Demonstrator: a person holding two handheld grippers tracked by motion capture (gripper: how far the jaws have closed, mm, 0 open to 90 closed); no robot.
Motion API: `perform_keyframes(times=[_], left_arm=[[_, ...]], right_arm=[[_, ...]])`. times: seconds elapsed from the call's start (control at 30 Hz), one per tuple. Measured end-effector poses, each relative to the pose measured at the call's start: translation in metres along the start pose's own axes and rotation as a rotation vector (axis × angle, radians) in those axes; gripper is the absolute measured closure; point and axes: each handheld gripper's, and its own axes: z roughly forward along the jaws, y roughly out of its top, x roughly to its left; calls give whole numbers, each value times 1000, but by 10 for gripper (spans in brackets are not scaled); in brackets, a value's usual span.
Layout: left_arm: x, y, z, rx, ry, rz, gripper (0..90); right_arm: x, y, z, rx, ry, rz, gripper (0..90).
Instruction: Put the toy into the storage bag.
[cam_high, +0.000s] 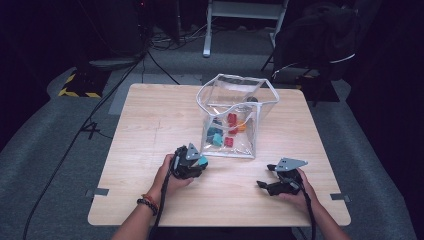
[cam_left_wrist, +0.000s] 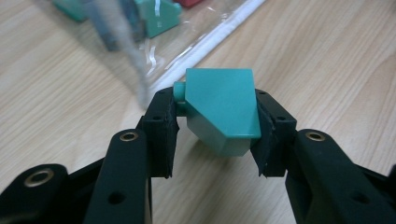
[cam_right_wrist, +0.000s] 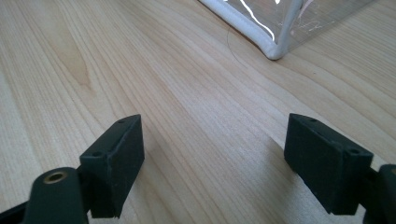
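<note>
While I watch from the high view, the wooden table (cam_high: 150, 150) carries a clear plastic bag (cam_high: 237, 117) standing open near its far middle, with red, teal and orange blocks (cam_high: 227, 131) lying inside on its floor. My left gripper (cam_high: 199, 162) sits just in front of the bag's near left corner, nearer to it than the other one. My right gripper (cam_high: 265, 176) rests off to the right, apart from the bag, its jaws spread wide with bare wood between them.

Looking along the left gripper (cam_left_wrist: 215, 123), I see both pads pressed on the sides of a teal block (cam_left_wrist: 223, 109), so it is clamped and clear of the bag, whose white piped edge (cam_left_wrist: 219, 35) runs slantwise just beyond it. The block's sloped face points up and toward the camera, with a small stud jutting from its far left side.

I judge the next move hinges on this: the bag's mouth lies ahead and above the held block, so my left hand would lift and reach forward over the rim.
</note>
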Motion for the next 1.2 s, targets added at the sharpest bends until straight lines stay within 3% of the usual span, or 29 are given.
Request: perform_keyframes(times=[0.17, 0.3, 0.53, 0.67, 0.7, 0.77, 0.9, 1.2], left_arm=[[18, -5, -9, -5, 49, -41, 568], [38, -8, -18, -47, 84, -103, 567], [68, 4, -29, -67, 157, -144, 568], [84, 10, -32, -84, 161, -191, 567], [91, 12, -32, -98, 168, -228, 567], [98, 14, -34, -103, 177, -258, 568], [113, 24, -40, -121, 218, -306, 567], [122, 57, -55, -172, 248, -308, 567]], right_arm=[[0, 0, 0, 0, 0, 0, 204], [0, 0, 0, 0, 0, 0, 203], [0, 0, 0, 0, 0, 0, 203], [0, 0, 0, 0, 0, 1, 203], [0, 0, 0, 0, 0, 0, 203], [0, 0, 0, 0, -1, 0, 202], [0, 0, 0, 1, -3, 2, 200], [0, 0, 0, 1, -3, 3, 200]])
